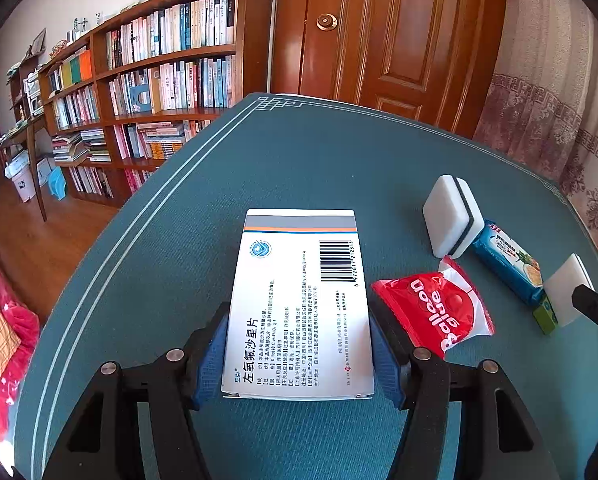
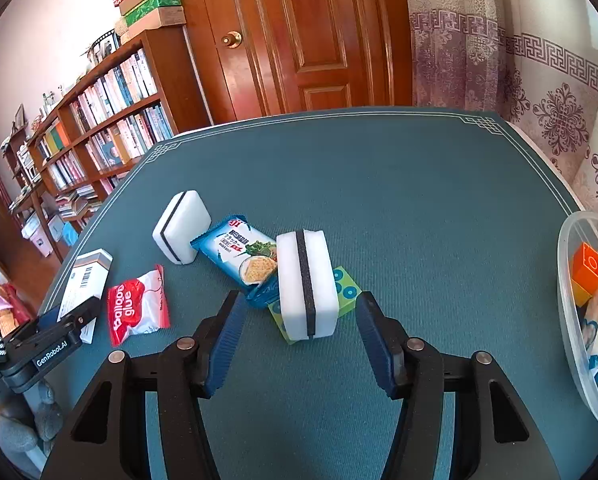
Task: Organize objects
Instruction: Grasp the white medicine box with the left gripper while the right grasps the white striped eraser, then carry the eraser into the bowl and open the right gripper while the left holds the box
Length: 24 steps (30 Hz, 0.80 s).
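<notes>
A white medicine box (image 1: 299, 280) with a barcode lies flat on the teal table mat (image 1: 299, 160). My left gripper (image 1: 298, 314) is shut on it, with a blue pad pressed against each long side. To its right lie a red balloon glue packet (image 1: 435, 308), a white sponge (image 1: 451, 216) and a blue cracker packet (image 1: 507, 264). In the right wrist view my right gripper (image 2: 299, 300) is open around a second white sponge with a black stripe (image 2: 307, 284). There is a gap on both sides of this sponge, which rests on a green block (image 2: 349, 290).
A clear plastic container (image 2: 563, 312) at the right table edge holds an orange block (image 2: 587, 270) and other items. A bookcase (image 1: 159, 80) stands beyond the table's left edge, a wooden door (image 2: 307, 40) behind it, and a curtain (image 2: 539, 100) to the right.
</notes>
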### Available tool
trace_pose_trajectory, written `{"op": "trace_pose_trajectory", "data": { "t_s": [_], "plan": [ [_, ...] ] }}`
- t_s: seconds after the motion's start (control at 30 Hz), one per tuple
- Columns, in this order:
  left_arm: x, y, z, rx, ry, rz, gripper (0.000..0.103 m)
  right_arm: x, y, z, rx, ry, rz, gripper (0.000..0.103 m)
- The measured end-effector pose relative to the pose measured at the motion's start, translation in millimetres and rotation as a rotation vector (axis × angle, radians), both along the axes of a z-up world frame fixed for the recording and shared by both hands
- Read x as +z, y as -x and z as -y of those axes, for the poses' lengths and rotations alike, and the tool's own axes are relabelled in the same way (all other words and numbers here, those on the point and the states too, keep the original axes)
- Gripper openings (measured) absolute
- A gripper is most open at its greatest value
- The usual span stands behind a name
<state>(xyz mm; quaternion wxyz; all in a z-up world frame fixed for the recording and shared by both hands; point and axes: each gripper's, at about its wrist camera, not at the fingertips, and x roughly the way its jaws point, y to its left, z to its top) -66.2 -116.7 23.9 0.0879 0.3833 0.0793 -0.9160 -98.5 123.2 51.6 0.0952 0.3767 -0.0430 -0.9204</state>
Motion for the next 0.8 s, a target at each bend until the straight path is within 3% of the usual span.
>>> {"op": "trace_pose_trajectory", "data": {
  "t_s": [0.03, 0.1, 0.17, 0.8],
  "plan": [
    [0, -1, -1, -0.003, 0.001, -0.002, 0.066, -1, 2, 1, 0.002, -0.002, 0.0, 0.051],
    [1, -1, -2, -0.007, 0.001, -0.005, 0.066, -5, 7, 3, 0.001, -0.013, 0.006, 0.035],
    [1, -1, -2, -0.008, 0.0, -0.006, 0.066, -8, 8, 2, 0.004, -0.011, 0.013, 0.028],
    [10, -9, -1, -0.032, -0.037, -0.044, 0.066, 1, -51, -36, -0.055, 0.041, -0.005, 0.028]
  ]
}}
